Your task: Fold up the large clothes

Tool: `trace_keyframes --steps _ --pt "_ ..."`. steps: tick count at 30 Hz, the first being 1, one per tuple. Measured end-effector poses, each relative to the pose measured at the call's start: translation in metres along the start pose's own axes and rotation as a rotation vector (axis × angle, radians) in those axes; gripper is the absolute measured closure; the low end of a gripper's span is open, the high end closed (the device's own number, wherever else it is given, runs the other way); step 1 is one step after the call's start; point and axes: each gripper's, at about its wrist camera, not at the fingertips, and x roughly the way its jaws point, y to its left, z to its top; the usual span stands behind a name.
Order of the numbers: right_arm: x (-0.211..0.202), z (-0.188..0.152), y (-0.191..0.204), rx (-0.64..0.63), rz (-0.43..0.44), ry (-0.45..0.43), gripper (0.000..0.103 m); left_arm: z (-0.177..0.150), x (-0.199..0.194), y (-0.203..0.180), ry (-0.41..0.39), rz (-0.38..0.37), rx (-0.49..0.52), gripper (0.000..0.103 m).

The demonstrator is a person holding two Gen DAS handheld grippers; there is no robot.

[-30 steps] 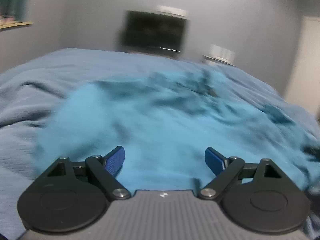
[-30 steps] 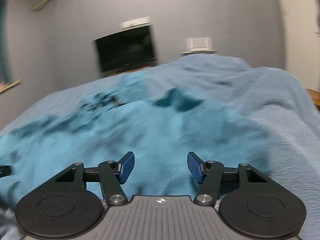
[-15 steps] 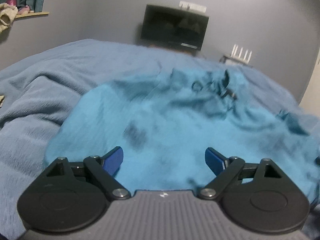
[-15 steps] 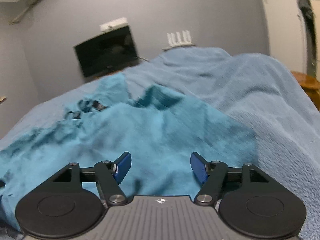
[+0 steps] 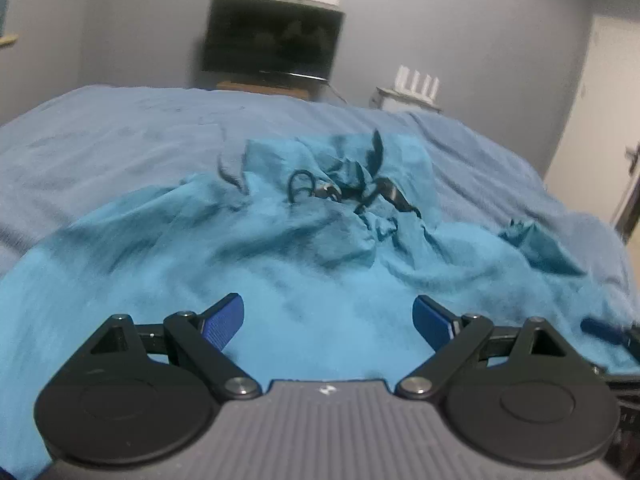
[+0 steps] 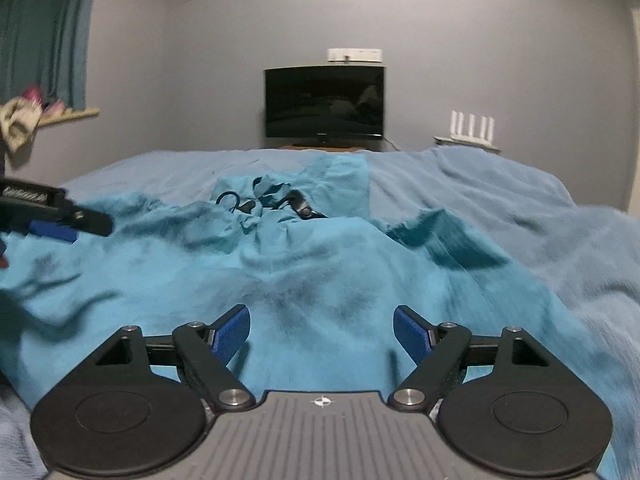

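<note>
A large turquoise garment (image 5: 320,272) (image 6: 320,264) lies spread and rumpled on the bed, with black cords and clips (image 5: 352,192) (image 6: 276,200) at its far end. My left gripper (image 5: 327,304) hovers over the near part of the cloth, its jaws wide and still opening, with nothing gripped. My right gripper (image 6: 322,314) is beside it over the same near edge, its jaws opening with only cloth below them. The left gripper (image 6: 52,220) shows at the left edge of the right wrist view. A blurred finger of the right gripper (image 5: 604,330) shows in the left wrist view.
A pale blue blanket (image 5: 120,136) (image 6: 520,200) covers the bed. On the far wall hangs a dark television (image 5: 272,36) (image 6: 324,100). A white router (image 6: 472,124) sits to its right. A curtain (image 6: 40,40) and a sill with cloth (image 6: 20,120) are at left.
Both views have swung to face the television squarely. The right gripper's jaws have spread wider. The garment has settled flatter on the bed.
</note>
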Motion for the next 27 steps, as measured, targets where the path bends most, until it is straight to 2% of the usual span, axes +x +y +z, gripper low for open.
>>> trace_keyframes --steps 3,6,9,12,14,20,24,27 --pt "0.020 0.005 0.000 -0.020 -0.002 0.014 0.022 0.006 0.021 -0.004 0.020 0.015 0.042 0.012" --pt "0.043 0.016 -0.005 0.006 -0.032 0.032 0.029 0.006 0.046 0.001 0.061 0.038 0.072 0.010" --pt "0.061 0.031 -0.016 0.052 -0.044 0.006 0.029 -0.007 0.068 0.020 0.146 0.071 -0.009 0.010" --pt "0.088 0.047 -0.024 0.065 -0.020 0.030 0.035 -0.009 0.070 0.029 0.140 0.051 -0.069 0.010" --pt "0.104 0.059 -0.027 0.048 -0.017 0.019 0.035 -0.003 0.067 0.030 0.127 0.042 -0.082 0.010" --pt "0.172 0.113 -0.044 0.073 -0.025 -0.020 0.035 0.017 0.049 0.027 0.053 0.088 -0.001 0.008" --pt "0.238 0.139 -0.071 0.233 -0.005 0.010 0.034 0.016 0.049 0.031 0.060 0.098 -0.022 0.008" --pt "0.282 0.147 -0.090 0.326 0.007 0.023 0.032 0.011 0.056 0.034 0.103 0.081 -0.042 0.008"
